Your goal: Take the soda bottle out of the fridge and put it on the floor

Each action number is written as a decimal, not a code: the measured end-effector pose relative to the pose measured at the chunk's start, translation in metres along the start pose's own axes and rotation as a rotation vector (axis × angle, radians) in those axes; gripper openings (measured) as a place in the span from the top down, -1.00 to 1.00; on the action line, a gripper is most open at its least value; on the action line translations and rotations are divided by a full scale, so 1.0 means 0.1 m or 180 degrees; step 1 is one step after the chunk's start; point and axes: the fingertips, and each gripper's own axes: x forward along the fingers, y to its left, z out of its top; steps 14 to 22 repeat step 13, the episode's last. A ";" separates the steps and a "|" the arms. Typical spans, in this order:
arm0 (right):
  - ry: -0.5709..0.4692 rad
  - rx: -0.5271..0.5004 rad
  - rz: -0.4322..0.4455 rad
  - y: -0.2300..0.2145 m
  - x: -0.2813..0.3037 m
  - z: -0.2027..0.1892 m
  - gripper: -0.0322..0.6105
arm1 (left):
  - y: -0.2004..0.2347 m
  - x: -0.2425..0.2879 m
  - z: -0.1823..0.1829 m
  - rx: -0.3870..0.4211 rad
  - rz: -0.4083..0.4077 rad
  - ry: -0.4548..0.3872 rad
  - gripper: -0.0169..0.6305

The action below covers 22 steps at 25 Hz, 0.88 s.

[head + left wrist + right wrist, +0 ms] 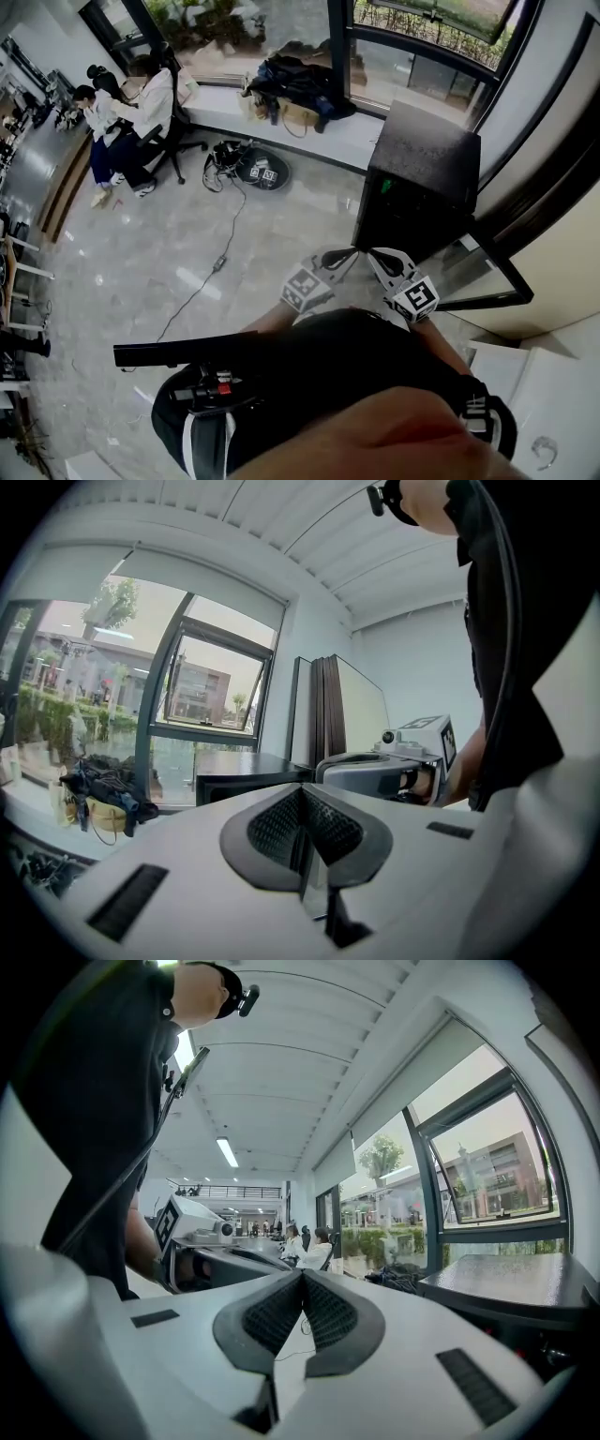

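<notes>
A small black fridge (417, 178) stands on the floor by the window, just beyond both grippers. No soda bottle shows in any view. My left gripper (341, 255) and right gripper (382, 256) are held side by side in front of my body, pointing at the fridge. The left gripper (302, 829) is shut with its pads pressed together and nothing between them; the fridge (246, 772) lies ahead of it. The right gripper (302, 1309) is also shut and empty, with the fridge (511, 1288) at its right.
A dark-framed glass panel (483, 272) juts out right of the fridge. A cable (214, 267) runs across the grey floor to a round device (263, 172). Two people sit on chairs (127, 112) at the far left. Bags (291, 84) lie on the window ledge. White steps (544, 394) rise at the right.
</notes>
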 end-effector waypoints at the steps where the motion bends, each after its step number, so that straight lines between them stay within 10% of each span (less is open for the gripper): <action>1: -0.0006 0.0001 0.0002 -0.01 0.00 0.00 0.86 | 0.00 0.00 0.00 0.0004 0.0003 -0.0001 0.96; 22: 0.0043 0.0091 0.0012 0.01 0.08 0.01 0.86 | 0.06 0.01 -0.06 -0.0015 0.0009 0.0037 0.96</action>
